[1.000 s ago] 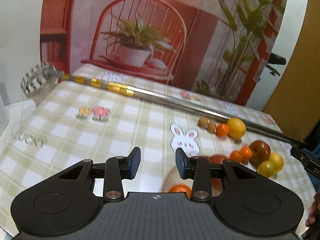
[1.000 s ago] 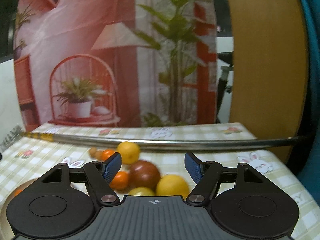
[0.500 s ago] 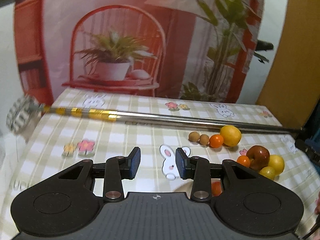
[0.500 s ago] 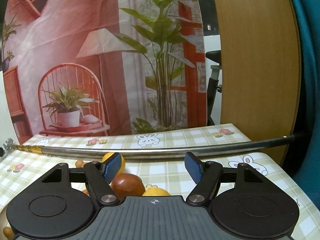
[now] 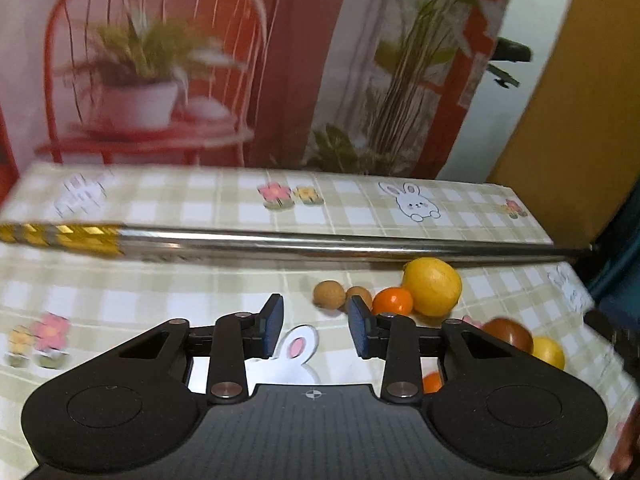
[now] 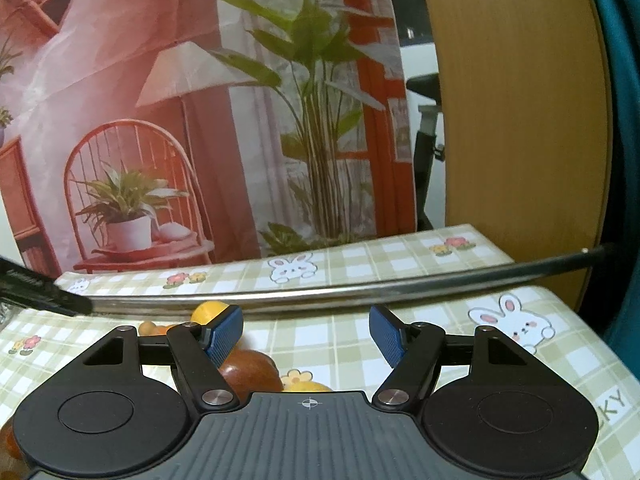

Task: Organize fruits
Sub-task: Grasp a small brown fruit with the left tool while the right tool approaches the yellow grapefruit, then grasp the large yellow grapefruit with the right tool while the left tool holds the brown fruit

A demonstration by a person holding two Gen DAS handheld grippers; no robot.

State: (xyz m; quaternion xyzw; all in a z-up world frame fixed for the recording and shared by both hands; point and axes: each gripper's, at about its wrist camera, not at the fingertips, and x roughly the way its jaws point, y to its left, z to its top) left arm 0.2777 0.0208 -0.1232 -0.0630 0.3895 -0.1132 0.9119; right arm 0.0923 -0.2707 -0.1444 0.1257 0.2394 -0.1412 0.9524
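Left wrist view: fruits [image 5: 430, 292] just right of gaping, empty left claw [image 5: 316, 330].

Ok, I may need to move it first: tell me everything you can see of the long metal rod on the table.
The metal rod is a long, thin, shiny silver tube lying flat across the checked tablecloth, spanning nearly its whole width. One end has a gold patterned section. It lies behind the fruit; the yellow citrus sits close against it. Neither gripper touches it.
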